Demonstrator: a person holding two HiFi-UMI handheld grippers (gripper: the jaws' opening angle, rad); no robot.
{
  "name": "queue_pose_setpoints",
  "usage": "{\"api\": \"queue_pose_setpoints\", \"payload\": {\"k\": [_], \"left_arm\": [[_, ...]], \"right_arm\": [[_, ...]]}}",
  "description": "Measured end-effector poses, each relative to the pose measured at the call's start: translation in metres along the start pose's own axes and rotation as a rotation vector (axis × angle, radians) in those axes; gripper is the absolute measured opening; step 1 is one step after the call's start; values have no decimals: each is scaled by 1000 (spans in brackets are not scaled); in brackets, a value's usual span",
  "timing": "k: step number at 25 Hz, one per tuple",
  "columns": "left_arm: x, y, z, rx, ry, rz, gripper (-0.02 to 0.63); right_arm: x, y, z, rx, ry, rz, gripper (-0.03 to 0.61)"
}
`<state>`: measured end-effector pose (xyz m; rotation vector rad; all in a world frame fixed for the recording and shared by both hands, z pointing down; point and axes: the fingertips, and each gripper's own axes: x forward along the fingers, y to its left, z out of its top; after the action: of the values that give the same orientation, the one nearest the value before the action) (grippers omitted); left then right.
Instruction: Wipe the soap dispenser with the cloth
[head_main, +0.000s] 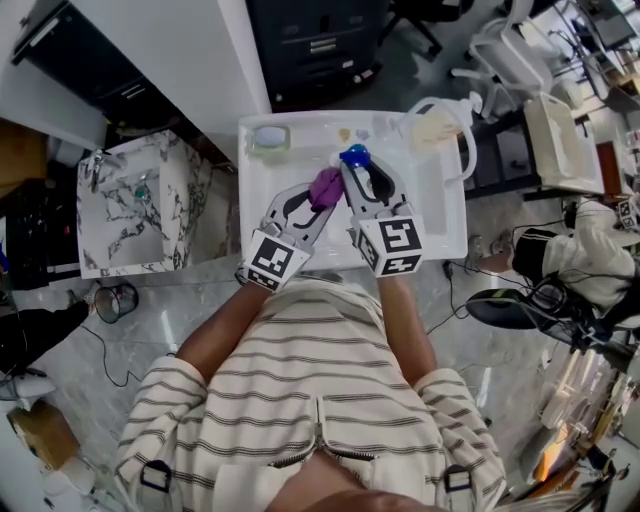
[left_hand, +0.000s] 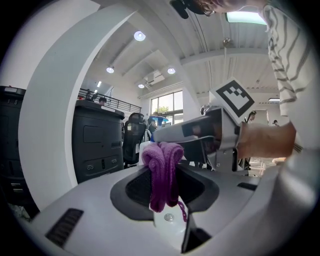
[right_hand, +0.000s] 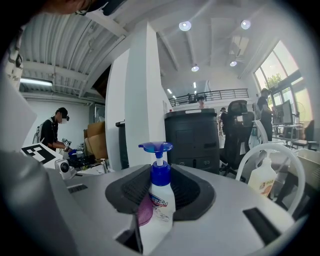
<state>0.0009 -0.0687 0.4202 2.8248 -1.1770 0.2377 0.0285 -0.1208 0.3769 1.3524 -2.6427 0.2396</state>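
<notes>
At twelve o'clock from the person's striped shirt (head_main: 310, 400), seen from the head view, a white table (head_main: 445, 225) carries the work. A black cabinet (head_main: 320, 45) stands beyond the table's far edge, at twelve o'clock of it. A marble box (head_main: 130, 210) stands beside the table at nine o'clock.

Both grippers reach out over the near half of the table, and their tips meet near its middle. The right gripper (head_main: 358, 168) is clamped on the dispenser (head_main: 354, 155): in its own view the white bottle with its blue pump stands upright between the two jaws, which press on its sides. The left gripper (head_main: 322, 200) comes in from seven o'clock and grasps the cloth (head_main: 325, 187), a purple bunch pinched between its closed jaws, with the rest hanging over them in folds.

The cloth lies against the dispenser's side, at about eight o'clock of the bottle in the right gripper view.

A white jug (head_main: 432, 128) with a looped handle sits at one o'clock on the table, with a second pump bottle (right_hand: 262, 177) seen through that loop. A small dish (head_main: 270, 137) rests at eleven o'clock, well apart from the grippers.
</notes>
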Motion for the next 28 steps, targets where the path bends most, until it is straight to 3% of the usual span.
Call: {"api": "queue_pose_setpoints", "payload": {"k": [28], "left_arm": [[30,-42,-6,43,20,-198,118]], "right_arm": [[-25,5,15,27,-33,-8,135]]}}
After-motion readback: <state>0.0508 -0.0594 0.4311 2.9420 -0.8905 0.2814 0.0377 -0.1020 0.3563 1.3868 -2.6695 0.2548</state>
